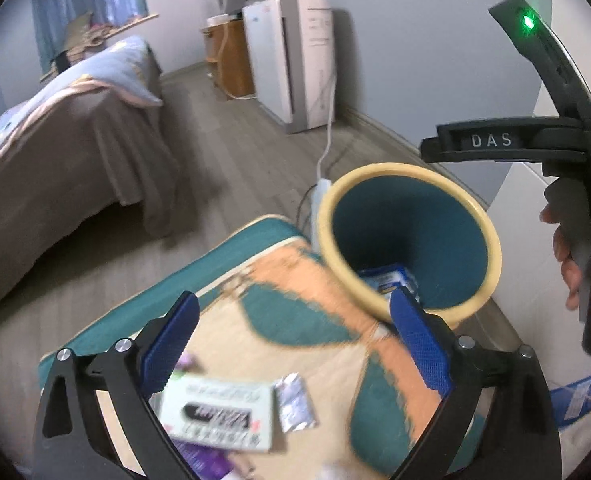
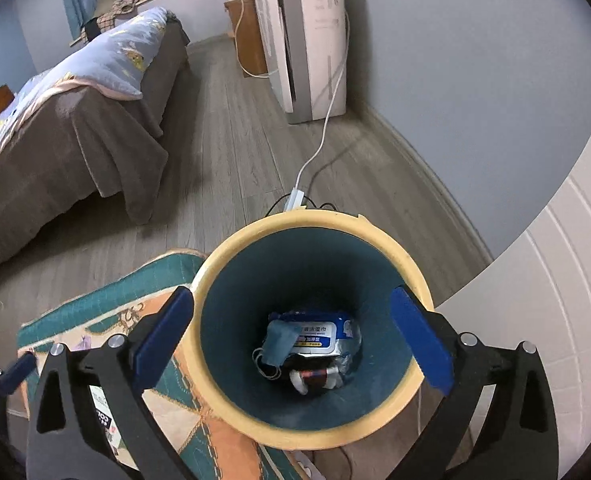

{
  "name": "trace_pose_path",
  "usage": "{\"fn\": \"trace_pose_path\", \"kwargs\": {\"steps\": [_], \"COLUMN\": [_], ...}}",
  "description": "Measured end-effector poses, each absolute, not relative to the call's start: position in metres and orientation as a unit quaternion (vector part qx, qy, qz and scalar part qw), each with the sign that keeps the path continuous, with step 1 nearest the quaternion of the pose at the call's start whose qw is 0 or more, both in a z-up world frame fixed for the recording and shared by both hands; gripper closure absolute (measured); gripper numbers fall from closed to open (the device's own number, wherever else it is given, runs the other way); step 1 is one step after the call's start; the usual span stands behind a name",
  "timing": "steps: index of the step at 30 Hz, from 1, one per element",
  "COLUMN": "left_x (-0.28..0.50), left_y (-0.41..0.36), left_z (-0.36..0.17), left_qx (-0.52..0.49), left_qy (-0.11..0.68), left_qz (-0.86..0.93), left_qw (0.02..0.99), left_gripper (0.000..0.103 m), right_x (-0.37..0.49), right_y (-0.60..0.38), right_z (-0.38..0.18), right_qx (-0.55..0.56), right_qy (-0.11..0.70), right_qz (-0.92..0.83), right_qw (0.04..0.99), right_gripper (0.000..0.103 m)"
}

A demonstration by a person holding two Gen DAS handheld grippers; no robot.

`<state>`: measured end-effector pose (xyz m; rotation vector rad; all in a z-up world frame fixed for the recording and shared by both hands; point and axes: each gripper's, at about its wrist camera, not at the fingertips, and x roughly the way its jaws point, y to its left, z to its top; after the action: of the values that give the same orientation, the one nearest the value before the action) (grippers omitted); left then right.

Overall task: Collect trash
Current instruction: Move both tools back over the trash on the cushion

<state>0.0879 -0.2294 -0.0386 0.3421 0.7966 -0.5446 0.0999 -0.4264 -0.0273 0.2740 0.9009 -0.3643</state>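
Note:
A teal bin with a cream rim (image 2: 409, 280) stands at the far right corner of a patterned rug (image 1: 295, 312). Inside it lie a blue wet-wipe pack (image 2: 319, 332), a crumpled blue mask (image 2: 279, 342) and a small bottle (image 2: 315, 380). My right gripper (image 2: 295, 338) hangs over the bin's mouth, open, with nothing between its blue fingers. My left gripper (image 1: 295, 350) is open above the rug, also empty. Under it lie a white printed packet (image 1: 219, 412), a silver foil wrapper (image 1: 297, 404) and a purple wrapper (image 1: 203, 460). The bin (image 1: 471, 208) shows beyond the left gripper.
The right hand-held gripper's body (image 1: 567, 148) and a hand (image 1: 575, 256) fill the right of the left wrist view. A bed with a brown cover (image 2: 67, 140) stands at left. A white appliance (image 2: 307, 40) with its cable and a power strip (image 2: 295, 198) are behind the bin.

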Motion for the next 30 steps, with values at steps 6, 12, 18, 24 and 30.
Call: {"fn": "trace_pose_path", "kwargs": {"steps": [6, 12, 18, 24, 30], "left_x": [0.067, 0.048, 0.039, 0.039, 0.038], "left_y": [-0.168, -0.097, -0.043, -0.017, 0.001], "left_z": [-0.012, 0.002, -0.019, -0.024, -0.019], "left_qx": [0.150, 0.142, 0.110, 0.104, 0.078], "left_qy": [0.378, 0.372, 0.404, 0.402, 0.396], "left_qz": [-0.225, -0.171, -0.121, -0.088, -0.079], "left_qw": [0.885, 0.901, 0.900, 0.905, 0.912], "left_gripper": [0.007, 0.005, 0.005, 0.005, 0.005], "right_x": [0.087, 0.067, 0.061, 0.049, 0.044], "right_y": [-0.380, -0.338, -0.302, -0.273, -0.247], "right_z": [-0.008, -0.003, -0.010, -0.026, -0.042], "right_qx": [0.117, 0.131, 0.101, 0.103, 0.068], "right_qy": [0.416, 0.412, 0.434, 0.457, 0.478], "right_qz": [-0.149, -0.120, -0.109, -0.094, -0.086], "right_qw": [0.889, 0.894, 0.889, 0.879, 0.872], "right_gripper": [0.006, 0.006, 0.006, 0.006, 0.006]}}
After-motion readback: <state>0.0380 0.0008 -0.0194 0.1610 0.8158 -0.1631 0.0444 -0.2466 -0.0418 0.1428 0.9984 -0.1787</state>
